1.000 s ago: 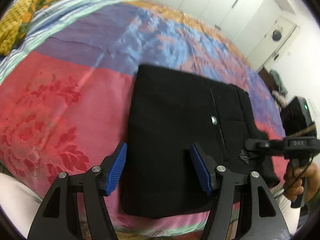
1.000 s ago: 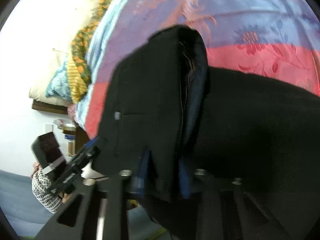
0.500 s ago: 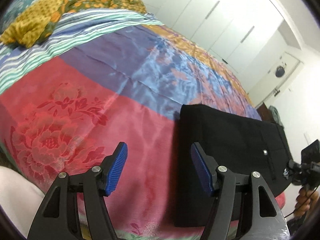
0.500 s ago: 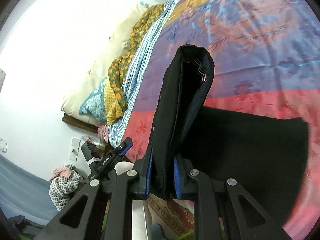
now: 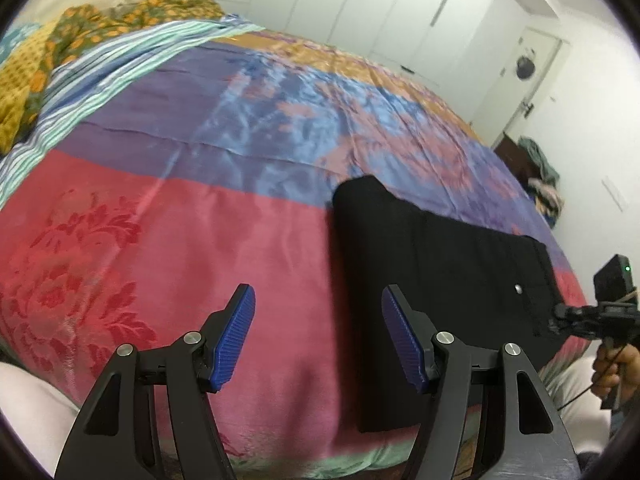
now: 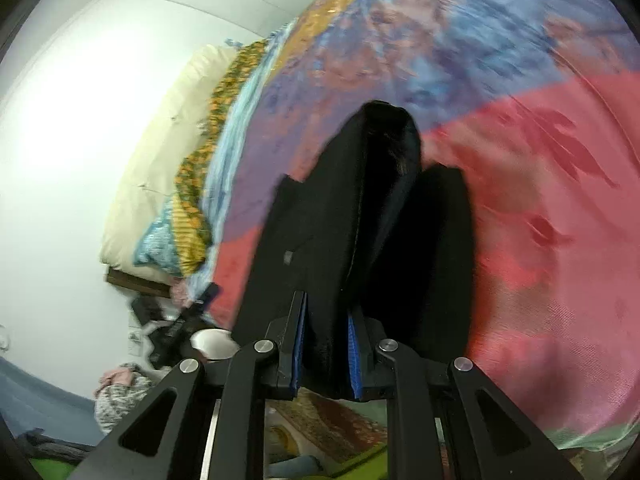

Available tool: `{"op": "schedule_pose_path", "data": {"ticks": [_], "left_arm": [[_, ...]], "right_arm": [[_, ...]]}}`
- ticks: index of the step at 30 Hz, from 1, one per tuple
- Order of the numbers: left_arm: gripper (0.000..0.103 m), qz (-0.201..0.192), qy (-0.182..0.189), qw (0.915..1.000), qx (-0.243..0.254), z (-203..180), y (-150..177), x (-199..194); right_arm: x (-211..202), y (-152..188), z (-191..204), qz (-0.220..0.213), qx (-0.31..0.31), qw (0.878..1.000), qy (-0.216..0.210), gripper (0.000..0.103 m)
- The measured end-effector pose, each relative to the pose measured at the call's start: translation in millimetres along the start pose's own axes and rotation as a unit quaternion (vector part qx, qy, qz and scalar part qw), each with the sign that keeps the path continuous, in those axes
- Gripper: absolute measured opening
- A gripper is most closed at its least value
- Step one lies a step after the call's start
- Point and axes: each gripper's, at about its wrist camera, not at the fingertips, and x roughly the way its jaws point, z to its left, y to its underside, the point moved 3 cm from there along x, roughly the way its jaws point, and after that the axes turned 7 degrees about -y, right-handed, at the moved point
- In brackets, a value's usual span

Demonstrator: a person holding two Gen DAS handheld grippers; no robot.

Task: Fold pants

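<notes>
**A:** What is the surface, and what room is this?

**B:** A bed under a satin bedspread [image 5: 224, 216] in wide bands: red with a flower pattern nearest, then purple, blue and orange further off. A striped sheet [image 5: 120, 60] and a yellow-orange patterned cloth [image 5: 48, 56] lie bunched at the far-left corner, with a cream pillow [image 6: 160, 148] at the headboard end. Behind the bed stand white wardrobe doors [image 5: 360, 8] and a door [image 5: 532, 76] in the right wall.

**A:** And the pants?

**B:** The black pants [image 5: 432, 280] lie folded on the red band, right of centre in the left wrist view, close to the near edge of the bed. The right gripper [image 6: 326, 356] is clenched on one end of them, and the fabric rises in a doubled fold between its blue pads [image 6: 354, 356].

**A:** The other one?

**B:** The left gripper [image 5: 318, 344] is released — jaws spread wide and holding nothing, above the red band just beside the pants' left edge.

**A:** Where is there room?

**B:** Left of the pants the red band is bare fabric out to the striped sheet, and the purple and blue bands beyond are bare too. The near edge of the bedspread ends in a green border [image 5: 320, 464] — just beneath the left gripper.
</notes>
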Motion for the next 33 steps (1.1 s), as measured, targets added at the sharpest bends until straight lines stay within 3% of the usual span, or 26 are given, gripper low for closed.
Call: {"op": "schedule_pose_path", "data": {"ticks": [4,6,8,12,17,20,22,23,26,33], "left_arm": [[0.068,0.007,-0.004,0.9995,0.032,-13.2,6.5,0.9],[0.068,0.006,-0.006,0.999,0.044,-19.1,8.2,-1.7],[0.068,-0.002,-0.007,0.9987,0.051,-23.7,9.6,-7.4],[0.068,-0.023,-0.003,0.9972,0.071,-42.2,9.0,-19.5],[0.068,-0.004,0.009,0.9924,0.123,-77.4,18.2,-9.1],[0.068,0.04,-0.011,0.9831,0.179,-93.8,38.1,8.9],[0.068,0.038,-0.032,0.975,0.217,-100.8,46.4,11.2],[0.069,0.033,-0.033,0.9742,0.221,-102.0,45.4,8.9],[0.071,0.035,-0.018,0.9822,0.184,-95.4,36.7,4.7],[0.072,0.024,-0.016,0.9865,0.161,-93.5,31.0,1.7]], "right_arm": [[12.9,8.3,-6.9,0.012,-0.054,0.996,0.063,0.019],[12.7,6.5,-4.3,0.009,-0.07,0.994,0.079,0.024],[5.2,0.8,1.4,0.002,-0.079,0.991,0.103,0.042],[-15.2,2.7,50.0,-0.028,-0.194,0.963,0.187,0.042],[5.5,31.4,96.3,-0.006,-0.304,0.937,0.174,0.039],[37.2,46.6,63.1,0.057,-0.281,0.931,0.224,0.034],[36.6,50.1,47.5,0.064,-0.256,0.939,0.219,0.034],[32.7,46.0,47.6,0.056,-0.243,0.946,0.209,0.032],[27.3,31.1,59.0,0.063,-0.234,0.947,0.209,0.031],[27.2,-42.2,116.5,-0.005,-0.289,0.938,0.193,0.031]]}}
